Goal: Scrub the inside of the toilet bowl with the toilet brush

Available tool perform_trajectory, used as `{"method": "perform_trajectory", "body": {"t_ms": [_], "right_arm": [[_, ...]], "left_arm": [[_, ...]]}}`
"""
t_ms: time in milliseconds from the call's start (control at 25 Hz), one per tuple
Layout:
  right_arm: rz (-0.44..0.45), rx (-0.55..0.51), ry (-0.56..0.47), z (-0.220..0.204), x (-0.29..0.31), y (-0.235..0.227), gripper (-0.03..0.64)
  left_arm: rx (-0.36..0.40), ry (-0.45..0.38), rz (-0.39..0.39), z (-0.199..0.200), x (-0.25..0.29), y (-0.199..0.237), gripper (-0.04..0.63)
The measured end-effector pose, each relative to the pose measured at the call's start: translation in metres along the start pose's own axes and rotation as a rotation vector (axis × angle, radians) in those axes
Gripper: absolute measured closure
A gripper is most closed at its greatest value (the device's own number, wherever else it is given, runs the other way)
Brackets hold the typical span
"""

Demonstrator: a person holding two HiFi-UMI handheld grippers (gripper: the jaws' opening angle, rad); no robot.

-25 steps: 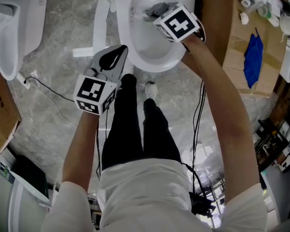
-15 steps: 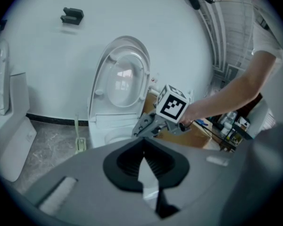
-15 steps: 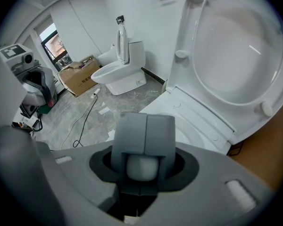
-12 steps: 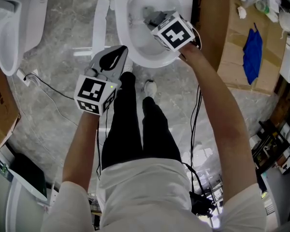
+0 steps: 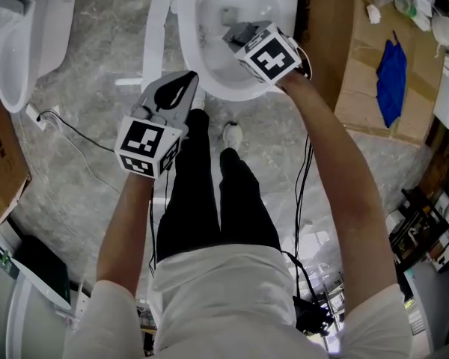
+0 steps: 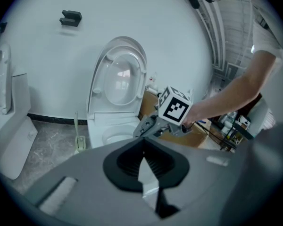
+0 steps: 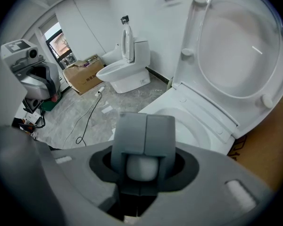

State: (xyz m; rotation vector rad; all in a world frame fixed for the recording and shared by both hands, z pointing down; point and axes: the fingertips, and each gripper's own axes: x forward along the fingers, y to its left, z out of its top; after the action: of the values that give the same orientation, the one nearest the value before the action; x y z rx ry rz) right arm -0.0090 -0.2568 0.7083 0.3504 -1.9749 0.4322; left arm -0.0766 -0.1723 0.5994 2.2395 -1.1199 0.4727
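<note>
Right gripper (image 5: 238, 31) above toilet bowl (image 5: 185, 47), jaws clamped on white toilet brush handle (image 7: 141, 166); handle's long axis judged to point down into bowl, brush head not clearly seen; left gripper (image 5: 187, 82) closed, empty, farther off, hangs over floor (image 5: 97, 43) just beside bowl's near-left rim.

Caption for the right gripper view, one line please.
Right claw shut on the white toilet brush handle, over the open toilet bowl.

Glossy white ceramic toilet bowl (image 5: 187, 51), veined stone floor (image 5: 97, 51), matt brown cardboard box (image 5: 352, 51), blue cloth (image 5: 393, 81).
</note>
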Motion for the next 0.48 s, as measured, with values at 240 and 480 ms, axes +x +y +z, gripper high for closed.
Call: {"method": "perform_trajectory", "body": {"t_ms": [240, 480], "right_arm": [[0.019, 0.010, -0.005, -0.013, -0.003, 0.009, 0.454], [0.024, 0.007, 0.002, -0.033, -0.008, 0.020, 0.454]], "left_arm": [[0.003, -0.001, 0.001, -0.002, 0.001, -0.007, 0.604], [0.007, 0.002, -0.010, -0.003, 0.005, -0.018, 0.604]]}}
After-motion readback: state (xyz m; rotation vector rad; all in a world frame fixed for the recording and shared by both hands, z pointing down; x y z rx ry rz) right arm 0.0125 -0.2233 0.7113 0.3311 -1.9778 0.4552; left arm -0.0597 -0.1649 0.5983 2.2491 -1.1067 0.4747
